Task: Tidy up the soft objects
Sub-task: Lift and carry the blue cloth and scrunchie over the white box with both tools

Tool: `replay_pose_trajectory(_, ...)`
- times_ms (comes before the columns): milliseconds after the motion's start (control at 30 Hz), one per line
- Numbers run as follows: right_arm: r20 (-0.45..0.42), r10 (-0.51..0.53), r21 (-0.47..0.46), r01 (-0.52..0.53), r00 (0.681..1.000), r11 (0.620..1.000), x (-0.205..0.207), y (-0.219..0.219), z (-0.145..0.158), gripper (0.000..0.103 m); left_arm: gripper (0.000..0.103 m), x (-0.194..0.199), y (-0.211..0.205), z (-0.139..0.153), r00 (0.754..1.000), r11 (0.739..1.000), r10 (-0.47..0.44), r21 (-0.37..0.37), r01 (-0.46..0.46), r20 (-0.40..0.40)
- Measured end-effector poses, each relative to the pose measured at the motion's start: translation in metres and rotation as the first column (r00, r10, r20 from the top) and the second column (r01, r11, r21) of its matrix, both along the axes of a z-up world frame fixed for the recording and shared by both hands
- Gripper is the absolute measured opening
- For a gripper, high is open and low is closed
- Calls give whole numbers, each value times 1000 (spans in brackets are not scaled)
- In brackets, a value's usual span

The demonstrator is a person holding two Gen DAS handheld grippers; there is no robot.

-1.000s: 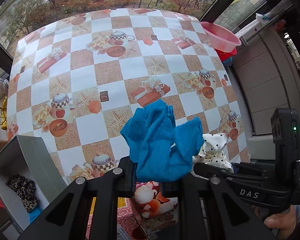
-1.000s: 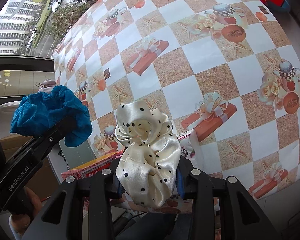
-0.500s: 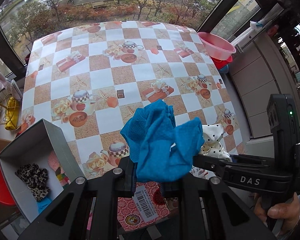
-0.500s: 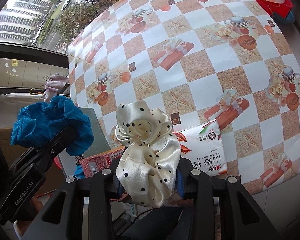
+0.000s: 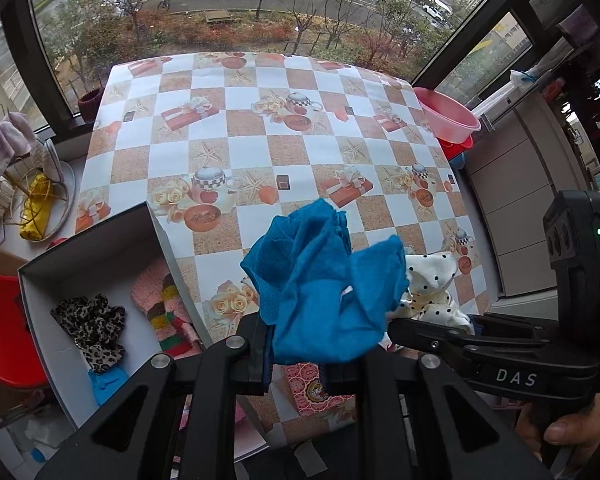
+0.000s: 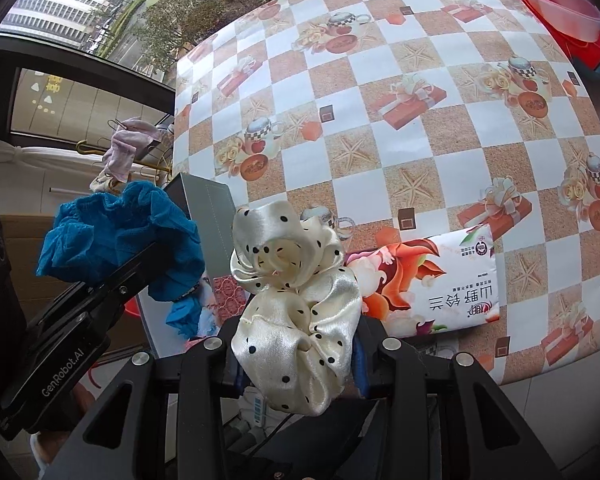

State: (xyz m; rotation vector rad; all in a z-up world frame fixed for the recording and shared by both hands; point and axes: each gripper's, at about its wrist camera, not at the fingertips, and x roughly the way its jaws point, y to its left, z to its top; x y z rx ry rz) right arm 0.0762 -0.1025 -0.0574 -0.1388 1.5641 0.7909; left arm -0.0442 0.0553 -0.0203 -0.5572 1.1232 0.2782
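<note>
The left gripper (image 5: 296,364) is clamped on a blue scrunchie (image 5: 320,288), which bunches up above its fingers and hangs in the air over the near edge of the table (image 5: 260,128). The right gripper (image 6: 296,364) is clamped on a cream scrunchie (image 6: 296,300) with black dots, likewise held above the table's near edge; in the left wrist view this cream scrunchie shows just right of the blue one, the two nearly touching. A grey box (image 5: 156,240) stands open at the table's near left corner, just left of the blue scrunchie. Inside the box lie a leopard scrunchie (image 5: 90,328), a pink knit piece (image 5: 164,308) with coloured stripes beside it, and a blue item (image 5: 108,384) nearer the camera. A tissue pack (image 6: 432,284) lies flat on the table by its near edge, just right of the cream scrunchie. A pink basin (image 5: 446,120) sits off the table's far right corner.
</note>
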Motion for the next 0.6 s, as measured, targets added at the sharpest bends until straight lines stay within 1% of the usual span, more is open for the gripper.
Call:
replay_pose_trajectory(333, 35, 92, -9, -92, 995, 996, -39, 27, 13, 40, 18, -51, 22, -8, 996, 996, 89, -13, -89, 7)
replay_pose_trajectory(600, 55, 196, -30, -195, 979, 980, -71, 56, 16, 40, 18, -95, 42, -14, 980, 980, 197, -25, -197, 7)
